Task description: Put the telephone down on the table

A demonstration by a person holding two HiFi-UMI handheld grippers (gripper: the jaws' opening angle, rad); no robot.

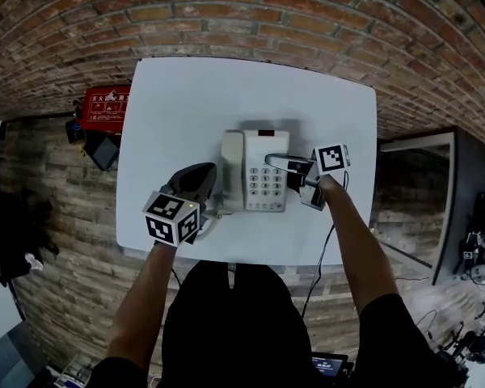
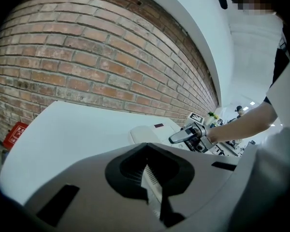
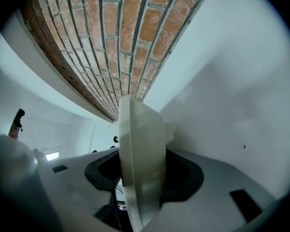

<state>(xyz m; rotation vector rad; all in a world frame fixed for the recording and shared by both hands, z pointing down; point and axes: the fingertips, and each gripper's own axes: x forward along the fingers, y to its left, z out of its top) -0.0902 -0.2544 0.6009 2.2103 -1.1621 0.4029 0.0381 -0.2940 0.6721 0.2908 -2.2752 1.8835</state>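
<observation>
— Cream plastic fills the right gripper (image 3: 140,178), its jaws clamped on the right edge of the telephone (image 1: 259,168).

— And the left gripper (image 1: 196,186)?

— Jaws pressed together on nothing. It sits just beside the phone's near left corner, and no view settles whether it touches.

— So where does the job stand?

— The telephone lies flat in the middle of the white table (image 1: 186,87), keypad (image 1: 267,183) up, with the handset (image 1: 232,168) seated along its left side. It looks down, or a whisker off the surface; the pictures show no gap either way. By that reading the lowering is all but done. What seems left is for the right gripper to let go and draw clear.

— Give me the count.

— Two grippers, one telephone, one handset, one table. Farther out there is one red box (image 1: 105,107) on the floor off the table's left side. Beyond everything, one brick wall (image 1: 267,14) curves across the top.
</observation>
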